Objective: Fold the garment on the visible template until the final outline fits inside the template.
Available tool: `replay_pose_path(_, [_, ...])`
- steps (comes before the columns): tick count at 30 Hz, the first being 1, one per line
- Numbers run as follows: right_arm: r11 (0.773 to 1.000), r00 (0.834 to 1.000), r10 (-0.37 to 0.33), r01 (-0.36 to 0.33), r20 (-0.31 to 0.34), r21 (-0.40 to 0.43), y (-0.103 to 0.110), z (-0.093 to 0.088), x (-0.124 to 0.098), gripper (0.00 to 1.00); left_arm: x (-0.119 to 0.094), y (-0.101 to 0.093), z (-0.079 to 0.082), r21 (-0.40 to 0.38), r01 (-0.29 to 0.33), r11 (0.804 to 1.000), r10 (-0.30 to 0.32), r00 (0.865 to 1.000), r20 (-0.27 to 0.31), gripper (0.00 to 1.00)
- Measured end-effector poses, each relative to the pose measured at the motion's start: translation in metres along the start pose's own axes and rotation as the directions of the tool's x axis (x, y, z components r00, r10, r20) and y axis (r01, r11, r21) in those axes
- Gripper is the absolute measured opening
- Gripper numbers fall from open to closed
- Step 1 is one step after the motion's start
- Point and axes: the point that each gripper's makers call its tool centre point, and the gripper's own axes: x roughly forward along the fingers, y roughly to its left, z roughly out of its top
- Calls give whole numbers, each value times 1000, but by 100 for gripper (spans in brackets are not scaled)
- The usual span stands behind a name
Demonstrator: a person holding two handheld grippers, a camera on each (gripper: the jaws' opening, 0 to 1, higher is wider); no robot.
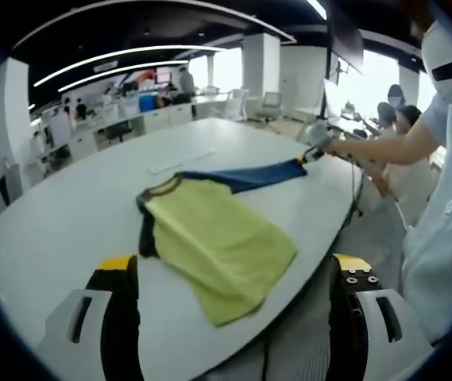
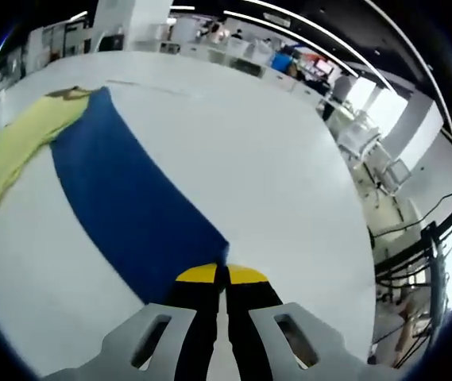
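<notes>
The garment, a yellow shirt with dark trim and a blue sleeve, lies on the white surface just ahead of the left tongs. Those tongs hang above the near edge with their jaws wide apart and nothing between them, likely waiting while the other side is worked.

The right tongs are pressed together on the cuff end of the blue sleeve, which stretches away from them toward the yellow body at the far left. In the left gripper view the right tongs appear ahead and to the right, at the sleeve's tip, with the sleeve drawn out nearly straight. It is probably held taut like this so it can be carried across the body in a clean fold.

A thin pale line on the surface beyond the collar may be part of the template, though it is too faint to be sure. The body looks flat, the sleeve not yet folded in.
</notes>
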Motion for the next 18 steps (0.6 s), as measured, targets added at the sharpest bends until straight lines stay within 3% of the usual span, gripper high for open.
replay_pose_path(10, [1000, 1000, -17, 17, -8, 4, -29, 0, 24, 3, -1, 3, 4, 7, -11, 1000, 11, 1000, 0, 97])
replay_pose_path(18, [1000, 1000, -9, 10, -30, 20, -33, -8, 36, 3, -2, 3, 2, 3, -17, 1000, 17, 1000, -9, 97])
